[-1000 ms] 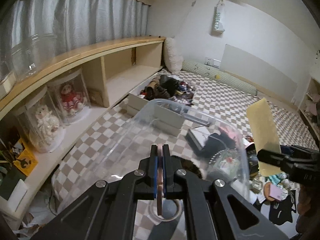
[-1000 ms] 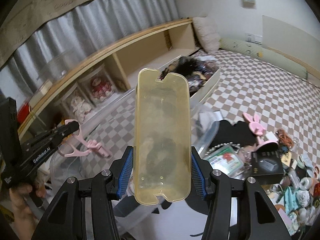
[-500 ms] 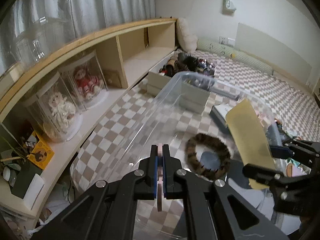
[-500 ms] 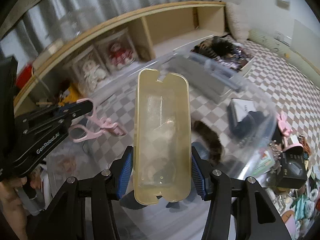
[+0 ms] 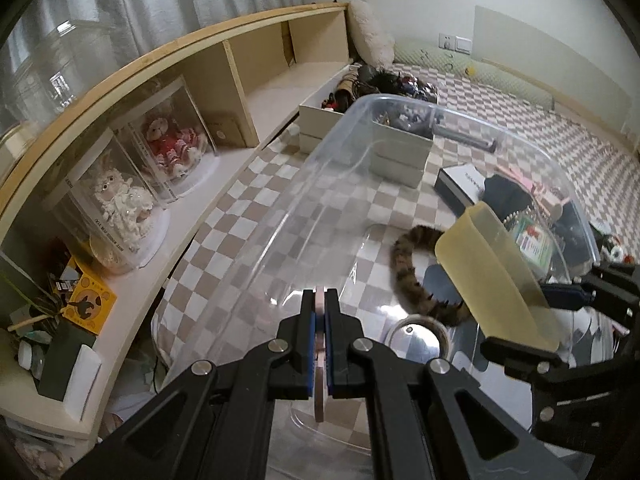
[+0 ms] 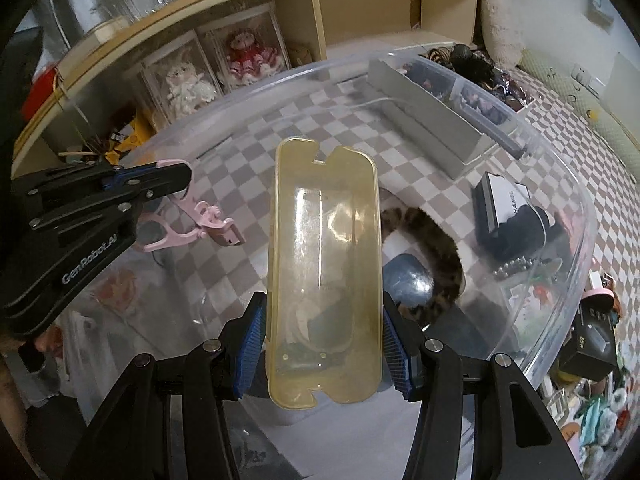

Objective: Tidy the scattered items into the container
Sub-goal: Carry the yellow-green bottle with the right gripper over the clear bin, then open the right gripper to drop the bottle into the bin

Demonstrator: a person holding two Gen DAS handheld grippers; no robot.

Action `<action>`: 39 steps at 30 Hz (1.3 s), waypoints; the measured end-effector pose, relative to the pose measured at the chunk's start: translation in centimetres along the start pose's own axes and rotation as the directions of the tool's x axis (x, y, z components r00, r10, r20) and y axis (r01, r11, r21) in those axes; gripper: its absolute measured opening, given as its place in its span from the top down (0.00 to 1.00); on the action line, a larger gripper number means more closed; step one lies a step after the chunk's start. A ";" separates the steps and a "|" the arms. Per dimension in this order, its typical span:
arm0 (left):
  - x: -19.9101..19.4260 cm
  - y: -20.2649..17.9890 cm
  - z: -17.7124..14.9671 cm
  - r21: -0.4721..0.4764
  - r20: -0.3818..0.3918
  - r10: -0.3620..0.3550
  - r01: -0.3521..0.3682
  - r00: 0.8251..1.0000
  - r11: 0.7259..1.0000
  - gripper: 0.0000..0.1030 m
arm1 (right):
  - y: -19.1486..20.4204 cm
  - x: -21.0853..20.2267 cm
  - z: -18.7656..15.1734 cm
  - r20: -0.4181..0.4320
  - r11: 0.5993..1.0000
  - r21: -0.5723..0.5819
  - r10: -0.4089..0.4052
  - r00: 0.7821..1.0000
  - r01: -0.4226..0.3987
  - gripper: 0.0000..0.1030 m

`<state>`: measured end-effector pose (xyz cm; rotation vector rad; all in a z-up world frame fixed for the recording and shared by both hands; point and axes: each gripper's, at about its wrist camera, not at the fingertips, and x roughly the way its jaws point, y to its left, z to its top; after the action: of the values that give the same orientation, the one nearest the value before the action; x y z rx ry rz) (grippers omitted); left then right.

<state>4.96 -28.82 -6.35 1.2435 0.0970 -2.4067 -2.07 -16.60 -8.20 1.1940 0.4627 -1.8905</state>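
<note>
My left gripper (image 5: 320, 298) is shut on a pink eyelash curler (image 5: 319, 380), seen edge-on between its pads. In the right wrist view the curler (image 6: 192, 226) hangs from the left gripper (image 6: 176, 178) over the left part of the clear plastic container (image 6: 560, 168). My right gripper (image 6: 323, 310) is shut on a yellowish translucent tray (image 6: 324, 272), held by its long sides above the container's middle. In the left wrist view the tray (image 5: 496, 272) and right gripper (image 5: 540, 320) are at the right, over the container (image 5: 400, 100). A leopard-print hair band (image 5: 404, 276) and a tape roll (image 5: 416, 332) lie inside.
A white drawer box (image 5: 400, 156) full of accessories stands just beyond the container. Doll display cases (image 5: 172, 148) sit on the low shelf at left. A black-and-white box (image 6: 500, 204) and several small scattered items (image 6: 592, 340) lie on the checked floor at right.
Both grippers have sunk and tilted down over the clear container. The right gripper with the yellowish tray has moved in from the side to above the container's middle.
</note>
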 end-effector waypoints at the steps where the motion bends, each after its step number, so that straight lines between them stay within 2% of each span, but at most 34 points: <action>1: 0.1 -0.2 -0.1 0.007 -0.004 0.000 0.000 1.000 1.000 0.96 | 0.0 0.1 0.0 -0.008 1.000 -0.001 -0.004 1.000 0.004 0.47; 12: 0.8 -1.4 -0.7 0.082 -0.051 0.012 -0.008 0.999 0.997 0.96 | -1.4 0.2 0.2 -0.036 0.999 0.002 -0.051 0.998 0.051 0.47; 26: 1.1 -2.6 -1.2 0.167 -0.074 0.022 -0.010 0.997 0.986 0.96 | -1.4 0.3 0.2 -0.047 0.998 -0.010 -0.061 0.997 0.061 0.47; 36: 0.6 -2.7 -1.1 0.155 -0.069 -0.014 0.025 0.998 0.988 0.95 | -1.5 0.2 0.1 -0.044 0.998 -0.012 -0.069 0.997 0.069 0.47; 37: 0.6 -2.7 -1.1 0.154 -0.067 -0.013 0.023 0.998 0.988 0.92 | -1.5 0.2 0.1 -0.043 0.997 -0.013 -0.071 0.997 0.071 0.47; 38: 0.6 -2.7 -1.1 0.151 -0.065 -0.009 0.019 0.998 0.988 0.77 | -1.5 0.2 0.0 -0.043 0.997 -0.014 -0.072 0.996 0.072 0.47; 39: 0.5 -2.7 -1.0 0.145 -0.063 -0.008 0.017 0.998 0.989 0.51 | -1.5 0.2 0.0 -0.043 0.997 -0.014 -0.072 0.996 0.072 0.47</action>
<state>4.34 -26.27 -7.73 1.3866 -0.0531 -2.4229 -3.31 -15.79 -8.52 1.2274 0.5475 -1.9225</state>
